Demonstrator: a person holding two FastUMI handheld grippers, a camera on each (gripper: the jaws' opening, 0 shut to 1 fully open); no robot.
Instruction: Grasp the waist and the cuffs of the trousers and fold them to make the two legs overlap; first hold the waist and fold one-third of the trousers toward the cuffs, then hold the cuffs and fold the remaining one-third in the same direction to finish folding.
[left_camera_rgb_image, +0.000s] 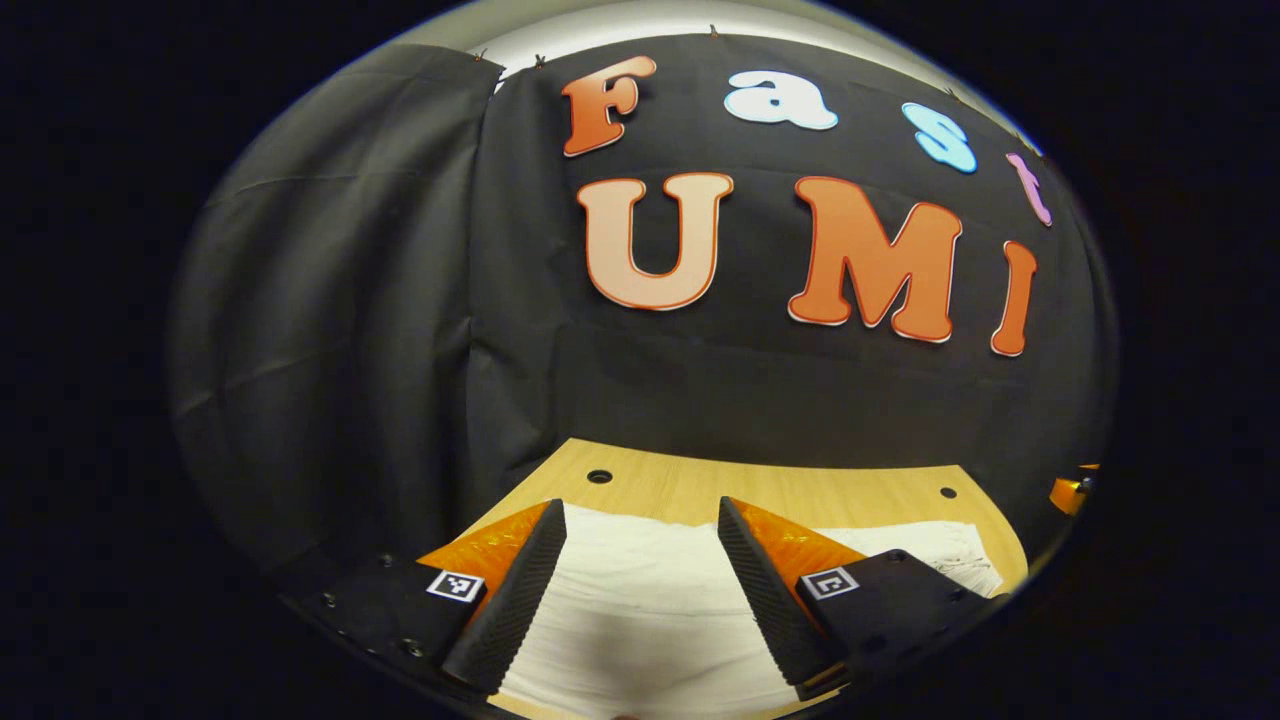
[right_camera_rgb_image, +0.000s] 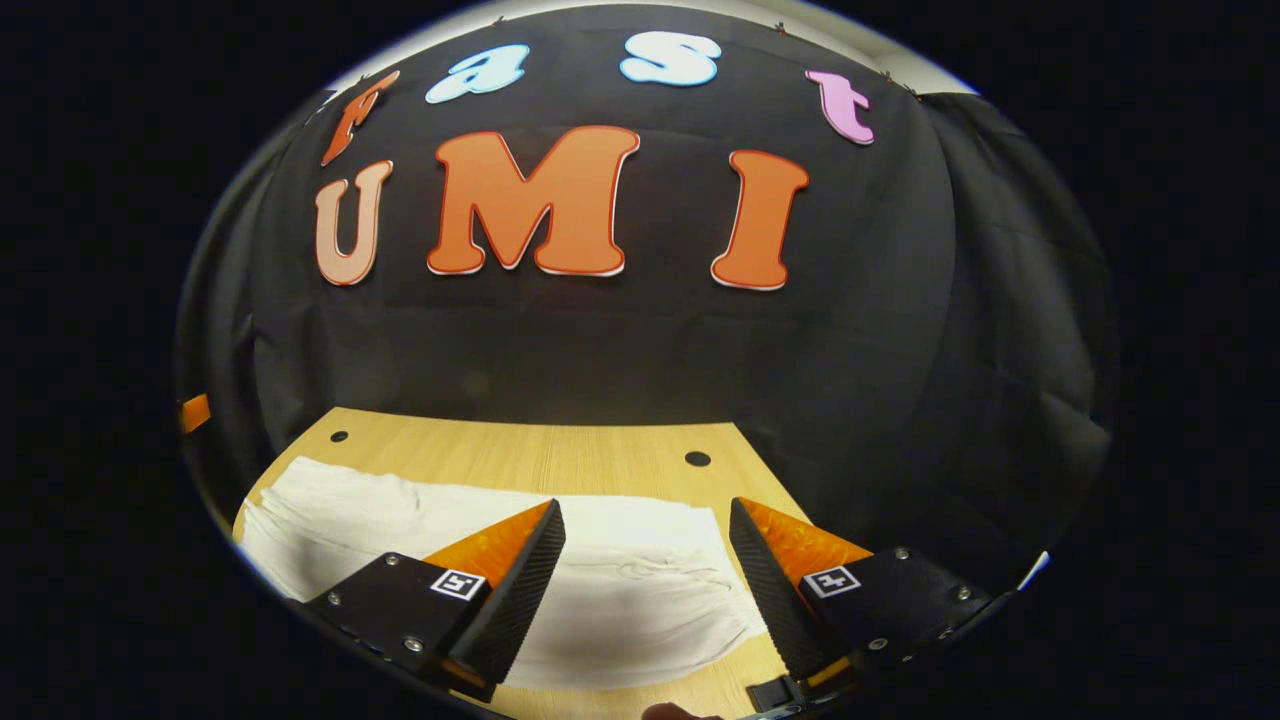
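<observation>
Below, white trousers (right_camera_rgb_image: 620, 590) lying flat, lightly wrinkled, on wooden table (right_camera_rgb_image: 540, 455), left gripper (left_camera_rgb_image: 640, 520) and right gripper (right_camera_rgb_image: 645, 515) at 6 o'clock, jaws wide, holding nothing.

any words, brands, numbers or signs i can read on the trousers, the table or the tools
None to quote.
trousers: plain white cloth, no print or tag in sight.
table: bare wood with small round holes, no writing.
left tool and right tool: each bears small square black-and-white markers, a coded pattern, not letters or numbers.
</observation>
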